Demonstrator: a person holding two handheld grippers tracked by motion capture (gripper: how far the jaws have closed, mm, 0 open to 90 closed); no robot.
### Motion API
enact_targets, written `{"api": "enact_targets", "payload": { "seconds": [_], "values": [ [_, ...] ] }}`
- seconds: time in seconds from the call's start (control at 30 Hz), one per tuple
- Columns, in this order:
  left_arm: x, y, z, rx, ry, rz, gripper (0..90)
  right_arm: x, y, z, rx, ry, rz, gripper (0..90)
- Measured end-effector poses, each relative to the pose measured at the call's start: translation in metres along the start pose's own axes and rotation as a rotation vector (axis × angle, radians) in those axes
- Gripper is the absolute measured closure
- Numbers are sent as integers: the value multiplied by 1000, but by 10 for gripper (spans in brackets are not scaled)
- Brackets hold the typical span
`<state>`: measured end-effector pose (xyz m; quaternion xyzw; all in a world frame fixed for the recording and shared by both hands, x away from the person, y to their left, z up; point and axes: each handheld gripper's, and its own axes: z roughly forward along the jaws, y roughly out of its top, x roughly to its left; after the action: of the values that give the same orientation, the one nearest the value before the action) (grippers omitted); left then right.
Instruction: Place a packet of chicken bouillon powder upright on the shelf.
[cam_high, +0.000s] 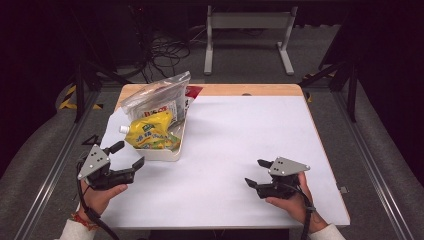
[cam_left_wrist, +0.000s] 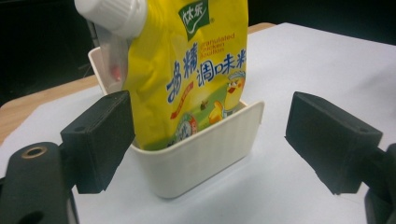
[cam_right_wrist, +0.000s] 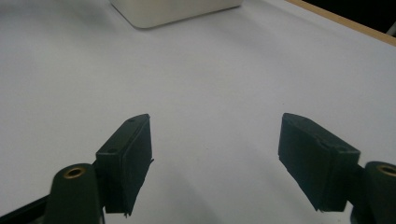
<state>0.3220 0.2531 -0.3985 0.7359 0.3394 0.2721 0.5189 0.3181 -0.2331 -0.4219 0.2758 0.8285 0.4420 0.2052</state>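
Observation:
A yellow spouted pouch (cam_high: 149, 132) with a white cap leans in a cream plastic bin (cam_high: 165, 153) at the table's left, under a clear zip bag (cam_high: 157, 97) of goods. My left gripper (cam_high: 127, 154) sits just in front of the bin's near left corner, jaws open and empty. Its own view has the pouch (cam_left_wrist: 196, 70) standing in the bin (cam_left_wrist: 205, 149) between and beyond the spread jaws (cam_left_wrist: 212, 140), with no pad touching. My right gripper (cam_high: 259, 173) rests open on the white sheet at the front right, and nothing lies between its jaws (cam_right_wrist: 215, 158).
A white sheet (cam_high: 240, 135) covers most of the wooden table (cam_high: 250, 90). A red item (cam_high: 194, 90) lies behind the bin. The bin's corner (cam_right_wrist: 177, 11) stands far ahead in the right gripper view. Cables and a white frame (cam_high: 247, 22) lie on the floor beyond.

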Motion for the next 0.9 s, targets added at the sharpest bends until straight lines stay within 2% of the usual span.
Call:
{"api": "enact_targets", "payload": {
  "seconds": [0.13,0.2,0.67,0.9],
  "values": [
    [-5,-1,3,7,-26,4,163,0,-1,-1,1,-2,-7,259],
    [-9,0,6,15,-38,22,163,0,-1,-2,1,-5,-3,258],
    [-34,2,21,48,-121,75,159,-4,-6,-8,12,-29,-5,244],
    [-45,2,28,65,-161,92,155,-3,-8,-10,30,-43,-28,231]
  ]
}}
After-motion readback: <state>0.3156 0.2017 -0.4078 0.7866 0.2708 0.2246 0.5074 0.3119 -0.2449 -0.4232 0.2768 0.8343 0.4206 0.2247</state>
